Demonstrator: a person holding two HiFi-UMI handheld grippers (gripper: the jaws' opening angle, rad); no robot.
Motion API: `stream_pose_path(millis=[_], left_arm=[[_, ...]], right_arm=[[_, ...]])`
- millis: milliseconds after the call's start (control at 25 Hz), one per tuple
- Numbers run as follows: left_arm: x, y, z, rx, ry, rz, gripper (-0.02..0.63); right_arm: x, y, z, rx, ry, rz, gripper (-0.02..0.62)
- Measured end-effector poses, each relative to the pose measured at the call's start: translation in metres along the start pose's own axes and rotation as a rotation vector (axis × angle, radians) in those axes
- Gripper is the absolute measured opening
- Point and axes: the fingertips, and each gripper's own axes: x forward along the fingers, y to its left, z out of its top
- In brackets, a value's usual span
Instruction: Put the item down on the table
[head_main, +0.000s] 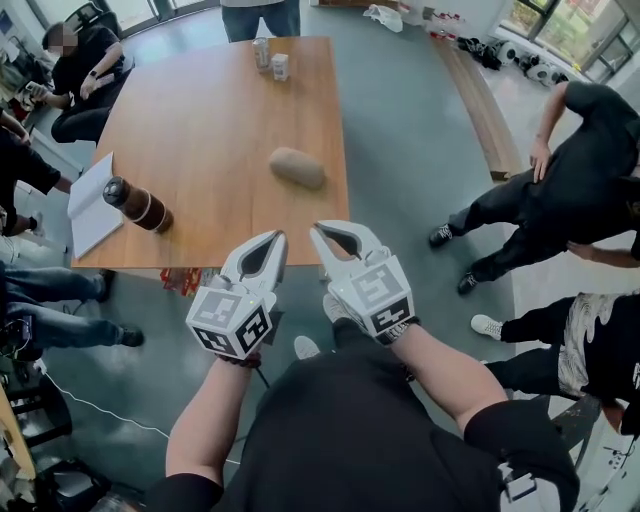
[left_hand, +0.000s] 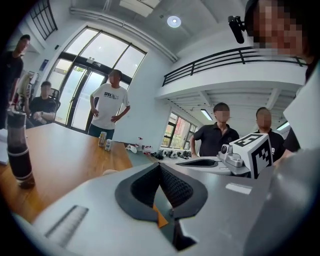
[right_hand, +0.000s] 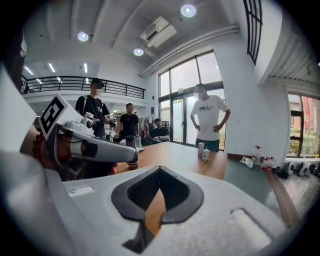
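A tan oblong item (head_main: 297, 167) lies on the wooden table (head_main: 210, 120), right of its middle, with nothing touching it. Both grippers hover side by side off the table's near edge, short of the item. My left gripper (head_main: 279, 238) is shut with nothing between its jaws, and its tips meet in the left gripper view (left_hand: 160, 165). My right gripper (head_main: 314, 232) is shut and empty too, its jaws closed to a point in the right gripper view (right_hand: 160, 169). Each gripper shows in the other's view, the right gripper (left_hand: 240, 157) and the left gripper (right_hand: 95, 145).
A dark bottle (head_main: 138, 204) lies by a white notebook (head_main: 90, 205) at the table's near left. Two small cans (head_main: 272, 58) stand at the far end. People sit at the left (head_main: 85, 70) and stand at the right (head_main: 560, 190). A person (left_hand: 109, 107) stands beyond the far edge.
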Motion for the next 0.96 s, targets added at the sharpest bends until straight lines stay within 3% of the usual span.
stream_pose_path(millis=[960], left_arm=[[-0.011,-0.026,0.006,0.03,-0.015,0.005,0.009]], right_arm=[[-0.035,0.011,0.004,-0.009,-0.016,0.001,-0.008]])
